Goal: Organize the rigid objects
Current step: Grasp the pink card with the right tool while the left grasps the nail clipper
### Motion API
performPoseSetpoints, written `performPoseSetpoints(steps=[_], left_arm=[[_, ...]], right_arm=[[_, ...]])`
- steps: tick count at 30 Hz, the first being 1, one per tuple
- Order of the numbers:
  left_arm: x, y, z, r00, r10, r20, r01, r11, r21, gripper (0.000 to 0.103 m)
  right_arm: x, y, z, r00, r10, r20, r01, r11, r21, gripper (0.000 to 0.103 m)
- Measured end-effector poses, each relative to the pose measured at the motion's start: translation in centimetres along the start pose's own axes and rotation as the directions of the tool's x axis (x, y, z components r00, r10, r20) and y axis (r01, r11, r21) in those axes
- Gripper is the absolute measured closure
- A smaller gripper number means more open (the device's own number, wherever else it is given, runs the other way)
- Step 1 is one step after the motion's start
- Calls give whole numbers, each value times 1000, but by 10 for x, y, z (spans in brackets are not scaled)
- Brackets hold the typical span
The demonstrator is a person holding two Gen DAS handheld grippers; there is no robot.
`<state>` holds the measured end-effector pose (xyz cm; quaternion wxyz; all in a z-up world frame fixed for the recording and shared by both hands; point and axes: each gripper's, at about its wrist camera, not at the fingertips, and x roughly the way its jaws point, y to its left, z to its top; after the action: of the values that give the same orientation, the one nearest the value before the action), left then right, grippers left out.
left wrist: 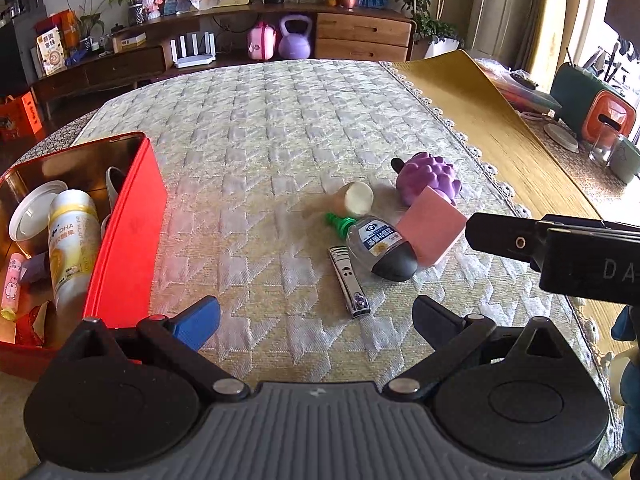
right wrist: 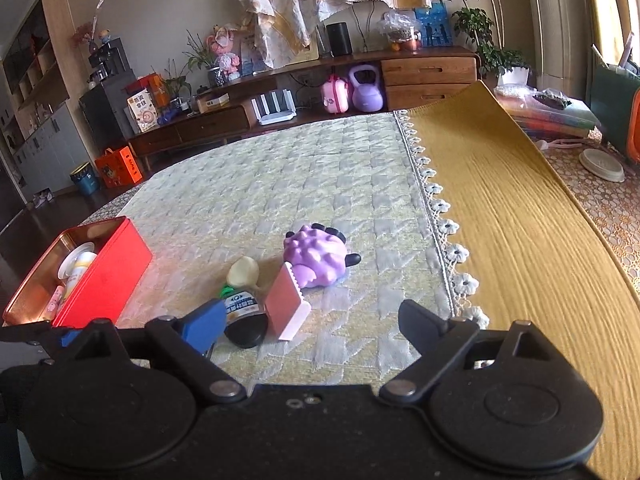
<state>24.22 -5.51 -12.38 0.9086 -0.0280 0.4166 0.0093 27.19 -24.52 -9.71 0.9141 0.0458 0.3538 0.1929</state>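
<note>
A red tin box (left wrist: pixel 120 240) stands at the left, holding a white DHA bottle (left wrist: pixel 74 248), a white lid and small items; it also shows in the right wrist view (right wrist: pixel 104 276). On the quilted cloth lie a nail clipper (left wrist: pixel 348 282), a clear bottle with a black cap (left wrist: pixel 380 246), a cream-capped small bottle (left wrist: pixel 356 199), a pink card (left wrist: pixel 434 230) and a purple bumpy toy (left wrist: pixel 430 176). My left gripper (left wrist: pixel 316 316) is open and empty, just short of the clipper. My right gripper (right wrist: pixel 310 322) is open and empty, near the pink card (right wrist: pixel 286 306) and the purple toy (right wrist: pixel 316 262).
A yellow mat (left wrist: pixel 492 120) lies to the right of the quilted cloth (left wrist: pixel 256 128). A cup, a glass and an orange box (left wrist: pixel 608 120) stand at the far right. A wooden sideboard (left wrist: pixel 360 36) runs behind the table.
</note>
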Motion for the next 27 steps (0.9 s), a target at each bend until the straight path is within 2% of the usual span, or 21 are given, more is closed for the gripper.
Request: performPoseSetpoints(steps=[2, 7, 12, 13, 15, 16, 19, 27], left_arm=[[4, -1, 0, 1000, 8, -2, -8, 1000, -1, 0], [9, -7, 1, 1000, 16, 8, -16, 1000, 8, 0], [13, -7, 1, 1000, 6, 4, -6, 1000, 4, 3], [13, -7, 0, 1000, 5, 5, -5, 1000, 1, 6], [15, -6, 1, 1000, 0, -5, 0, 1000, -1, 22], [16, -7, 1, 1000, 1, -13, -1, 1000, 0, 24], [16, -11, 0, 1000, 16, -2, -16, 1000, 24, 34], [15, -25, 2, 1000, -3, 16, 1, 995, 97, 76]], right_arm=[[7, -1, 0, 1000, 2, -15, -2, 1000, 8, 21], [21, 0, -3, 999, 12, -32, -11, 1000, 25, 28], [32, -1, -2, 999, 32, -43, -29, 998, 56, 46], [34, -1, -2, 998, 34, -46, -32, 998, 57, 50], [36, -2, -3, 998, 38, -49, -35, 998, 59, 56], [36, -2, -3, 998, 41, -50, -37, 997, 63, 60], [38, -2, -3, 997, 50, -50, -46, 996, 74, 63], [37, 2, -4, 997, 71, -34, -69, 995, 68, 84]])
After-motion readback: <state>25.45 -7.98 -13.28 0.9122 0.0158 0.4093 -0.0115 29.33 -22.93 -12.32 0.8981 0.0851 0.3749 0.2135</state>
